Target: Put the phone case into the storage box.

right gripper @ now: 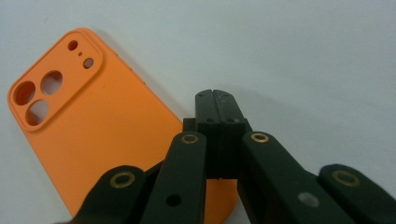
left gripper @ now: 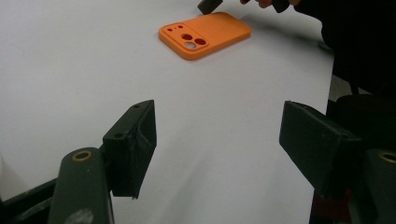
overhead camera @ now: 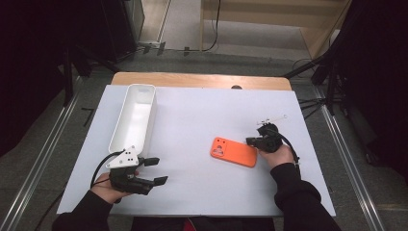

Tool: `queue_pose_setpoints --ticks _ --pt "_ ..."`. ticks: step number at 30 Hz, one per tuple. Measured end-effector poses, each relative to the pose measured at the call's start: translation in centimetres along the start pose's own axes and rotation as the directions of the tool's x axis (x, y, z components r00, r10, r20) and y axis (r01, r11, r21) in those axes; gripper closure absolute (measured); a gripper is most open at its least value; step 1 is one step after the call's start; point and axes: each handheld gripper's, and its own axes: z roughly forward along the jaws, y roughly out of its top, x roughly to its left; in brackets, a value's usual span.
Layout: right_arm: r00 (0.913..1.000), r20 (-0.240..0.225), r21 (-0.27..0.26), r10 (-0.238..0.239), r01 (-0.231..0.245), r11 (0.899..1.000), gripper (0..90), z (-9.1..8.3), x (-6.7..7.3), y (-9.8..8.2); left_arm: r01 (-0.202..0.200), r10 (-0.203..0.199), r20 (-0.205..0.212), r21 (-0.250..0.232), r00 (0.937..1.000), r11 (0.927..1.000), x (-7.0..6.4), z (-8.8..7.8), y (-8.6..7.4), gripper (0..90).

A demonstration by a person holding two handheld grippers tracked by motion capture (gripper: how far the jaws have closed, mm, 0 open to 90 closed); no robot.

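Observation:
An orange phone case (overhead camera: 234,151) lies flat on the white table (overhead camera: 202,115), back side up, camera cutouts toward the left. It shows in the left gripper view (left gripper: 204,33) far ahead, and in the right gripper view (right gripper: 93,135) close below. My right gripper (overhead camera: 251,141) is shut, its jaws pressed together with nothing between them, the tips just at the case's right edge (right gripper: 215,100). My left gripper (overhead camera: 156,171) rests near the table's front left, jaws wide apart and empty (left gripper: 219,140), pointing toward the case.
A long white bin (overhead camera: 134,118), empty, stands at the left of the table, just beyond my left gripper. A wooden strip (overhead camera: 202,80) borders the far edge. Dark stands and cables flank the table on the floor.

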Motion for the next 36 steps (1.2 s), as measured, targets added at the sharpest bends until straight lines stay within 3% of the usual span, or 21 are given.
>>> queue_pose_setpoints --ticks 18,23,30,36 --pt "0.9983 -0.053 0.023 -0.024 0.025 0.999 88.3 0.2 2.1 -0.6 0.004 -0.004 -0.007 0.005 1.0000 1.0000 0.1 0.0 0.0 27.8" --pt "0.9978 -0.063 -0.025 -0.021 0.019 1.000 88.1 -0.4 2.1 -0.3 0.008 -0.008 -0.011 0.006 0.9999 1.0000 0.2 0.0 -0.1 27.8" --pt "0.9957 -0.087 -0.083 -0.031 0.023 0.996 73.7 -1.7 2.0 0.0 0.011 -0.011 -0.012 0.010 0.9999 0.9999 0.3 -0.1 -0.1 27.7" --pt "0.9901 -0.127 -0.124 -0.059 0.043 0.991 53.1 -2.7 2.1 -0.2 0.014 -0.014 -0.015 0.013 0.9998 0.9998 0.3 -0.1 -0.1 27.8"
